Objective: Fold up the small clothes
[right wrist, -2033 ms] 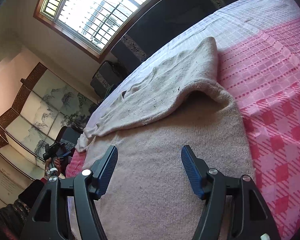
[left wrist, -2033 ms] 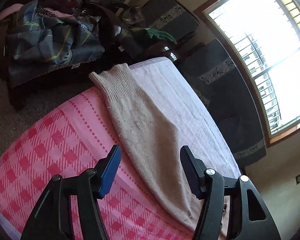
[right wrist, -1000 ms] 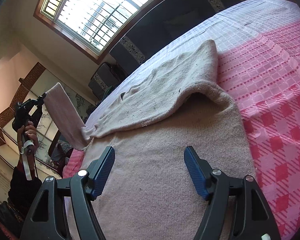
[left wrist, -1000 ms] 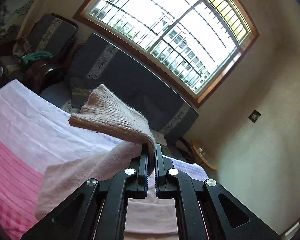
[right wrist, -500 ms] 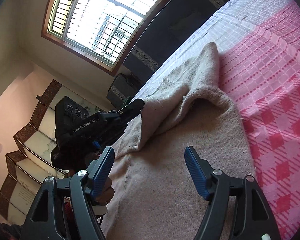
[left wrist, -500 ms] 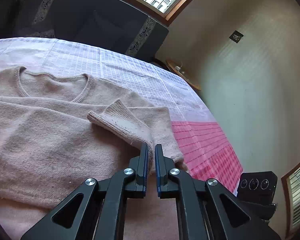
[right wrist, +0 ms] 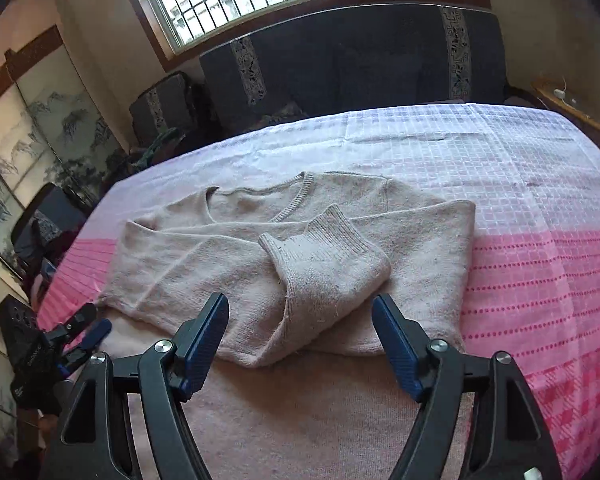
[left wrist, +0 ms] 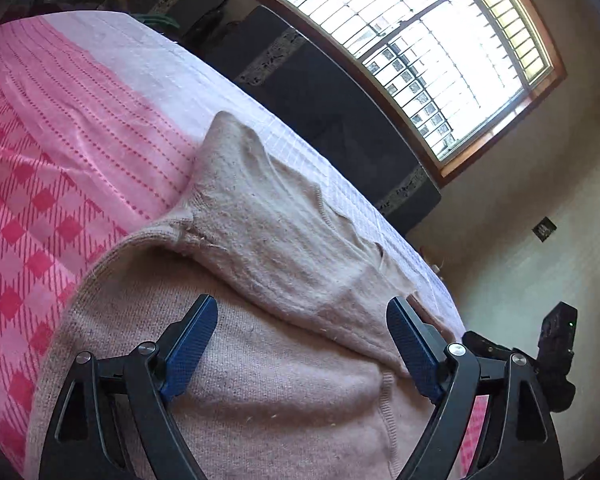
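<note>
Beige sweater [right wrist: 228, 248] flat on pink bedspread [right wrist: 540, 264], both sleeves crossed over chest. Left gripper [left wrist: 302, 344] & right gripper [right wrist: 300, 338] both spread wide, empty, above sweater hem. Next prob: pinch hem corners evenly, fold up twd neckline, w/o dragging sleeves.

Sweater [right wrist: 236, 248]: beige knit, ribbed round neckline, lay flat and face up on a pink-and-white checked bedspread [right wrist: 540, 264], neck toward the window side. Both sleeves were folded in across the chest; one ribbed cuff [right wrist: 332, 240] rested on top near the middle, doubled back on itself. The lower body spread toward the camera. Fabric showed small dark flecks, possibly lint; the fisheye blur left this unclear.
</note>
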The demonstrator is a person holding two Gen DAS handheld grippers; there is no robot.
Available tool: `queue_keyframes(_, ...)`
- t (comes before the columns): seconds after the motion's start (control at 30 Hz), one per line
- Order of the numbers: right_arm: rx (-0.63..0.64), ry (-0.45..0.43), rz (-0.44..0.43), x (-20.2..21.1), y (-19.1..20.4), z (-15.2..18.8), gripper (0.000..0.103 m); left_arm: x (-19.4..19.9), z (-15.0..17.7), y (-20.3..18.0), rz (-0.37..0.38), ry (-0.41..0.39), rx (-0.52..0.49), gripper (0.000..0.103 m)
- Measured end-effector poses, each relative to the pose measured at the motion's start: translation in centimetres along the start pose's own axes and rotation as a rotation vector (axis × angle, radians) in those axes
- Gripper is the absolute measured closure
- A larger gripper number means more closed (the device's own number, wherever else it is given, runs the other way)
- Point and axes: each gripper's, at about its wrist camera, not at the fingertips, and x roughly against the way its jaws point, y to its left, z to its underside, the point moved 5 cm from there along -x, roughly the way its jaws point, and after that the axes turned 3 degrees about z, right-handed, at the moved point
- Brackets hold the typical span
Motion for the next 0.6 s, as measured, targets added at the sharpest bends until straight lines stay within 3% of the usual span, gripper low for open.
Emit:
queue_keyframes(0.03,0.054,0.048,0.038,-1.5,1.0,-0.5,0.032,0.2,0.0,0.0,-0.040,-0.015,-0.025,0.017)
queue_keyframes(0.1,0.156,0.134,0.169,-4.5,1.9,-0.8,0.036,-0.7,0.5,0.2,-0.053,0.039,-0.026,0.017)
queue_keyframes(0.13,0.196,0.156,0.221,-5.6,1.9,-0.9,0.045,-1.1,0.6,0.3,-0.065,0.064,-0.031,0.017)
queue_keyframes(0.17,0.209,0.171,0.251,-6.4,1.1,-0.9,0.081,-1.1,0.7,0.2,-0.069,0.060,-0.038,0.017)
queue_keyframes(0.2,0.175,0.189,0.244,-6.6,0.1,-0.9,0.094,-1.0,0.7,0.3,-0.064,0.055,-0.037,0.017)
queue_keyframes(0.3,-0.059,0.128,0.097,-4.5,-4.7,-1.0,0.095,-0.9,0.7,0.5,-0.063,0.052,-0.027,0.017)
queue_keyframes(0.43,-0.504,0.081,-0.230,-2.6,-11.2,0.9,0.096,-1.2,0.8,0.0,-0.081,0.059,-0.040,0.017)
queue_keyframes(0.53,-0.677,0.074,-0.434,-2.8,-12.0,3.1,0.095,-1.5,0.7,-0.2,-0.088,0.062,-0.041,0.016)
queue_keyframes(0.6,-0.735,0.084,-0.469,-3.1,-12.0,4.6,0.095,-1.6,0.7,-0.2,-0.091,0.062,-0.041,0.016)
